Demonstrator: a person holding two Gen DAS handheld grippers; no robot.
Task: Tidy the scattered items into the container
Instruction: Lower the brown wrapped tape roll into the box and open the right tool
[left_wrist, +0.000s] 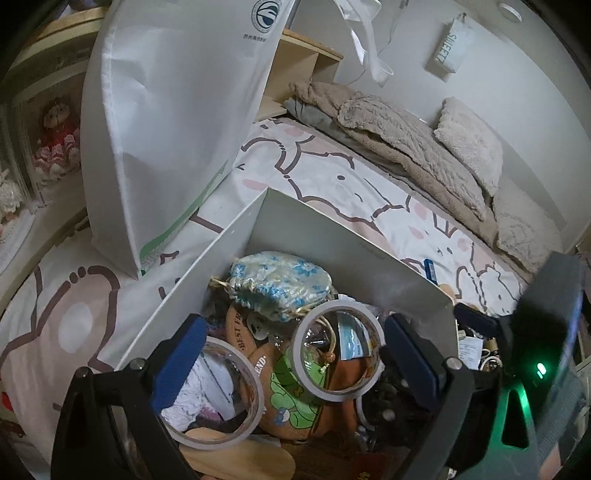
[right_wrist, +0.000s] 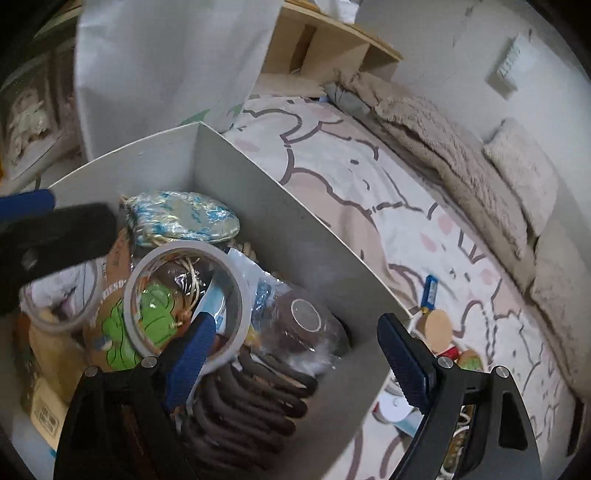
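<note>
Tape roll upright in box

Surface: bed with a cartoon-print sheet, pink and brown outlines
Container: white box sits right on the sheet, stuffed
Beside it: white tote bag standing upright near the box's far corner
Far end: fuzzy beige blanket and pillow, bunched by the wall
Loose bits: blue pen-like thing, round cork piece, small clutter beside the box

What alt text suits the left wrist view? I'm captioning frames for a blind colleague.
The open left tool hovers over a white box crammed with clutter, a tape roll between its fingers untouched. The box sits on a cartoon-print bed beside a white bag.
</note>
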